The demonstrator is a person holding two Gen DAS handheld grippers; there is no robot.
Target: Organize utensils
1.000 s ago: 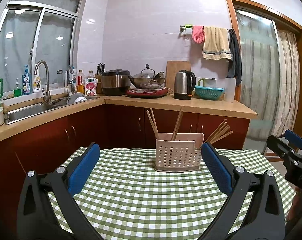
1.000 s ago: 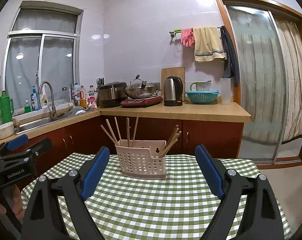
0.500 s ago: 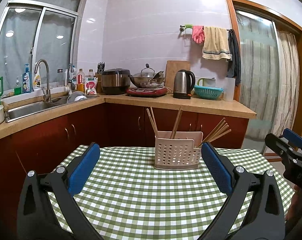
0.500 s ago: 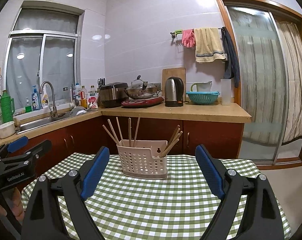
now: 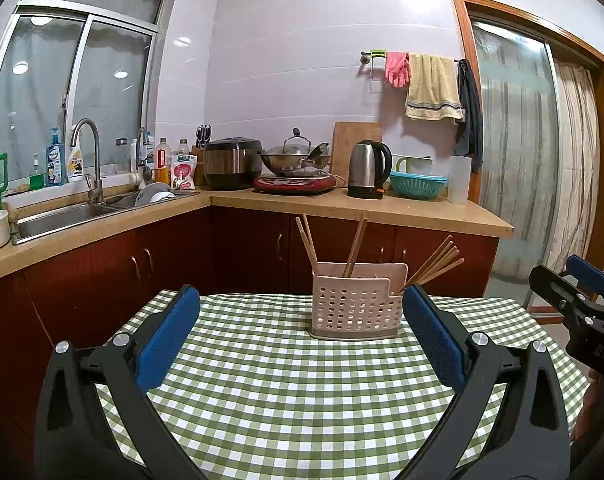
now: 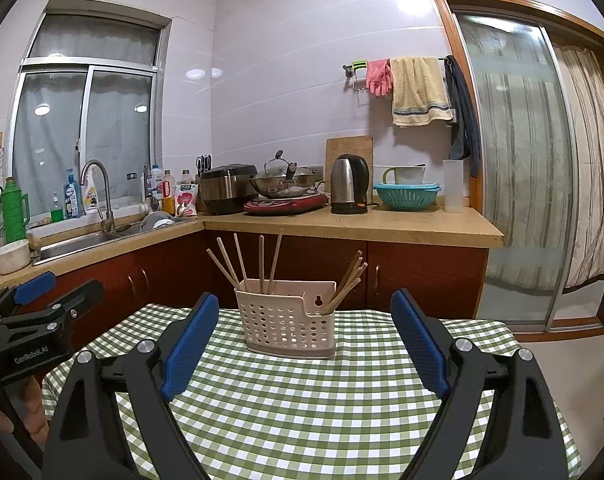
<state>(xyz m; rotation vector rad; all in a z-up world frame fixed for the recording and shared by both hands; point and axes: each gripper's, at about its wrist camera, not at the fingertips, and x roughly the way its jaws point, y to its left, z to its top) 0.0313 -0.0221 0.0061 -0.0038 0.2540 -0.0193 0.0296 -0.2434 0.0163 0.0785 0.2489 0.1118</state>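
Observation:
A beige perforated utensil holder (image 5: 356, 304) stands near the far edge of the green checked table (image 5: 281, 384); it also shows in the right wrist view (image 6: 287, 322). Wooden chopsticks (image 5: 434, 266) stand in it, some upright on its left side, several leaning right (image 6: 348, 280). My left gripper (image 5: 299, 312) is open and empty, held above the table short of the holder. My right gripper (image 6: 304, 320) is open and empty, also short of the holder. Each gripper shows at the edge of the other's view, the right one (image 5: 574, 300) and the left one (image 6: 37, 312).
Behind the table runs a wooden counter (image 5: 382, 210) with red cabinets, a kettle (image 5: 368, 174), wok, rice cooker, teal basket (image 6: 406, 196) and a sink (image 5: 61, 216) at left. A glass sliding door (image 6: 522, 180) is at right.
Both grippers have drifted slightly; the holder sits a little further right in the right wrist view. Both stay open and empty.

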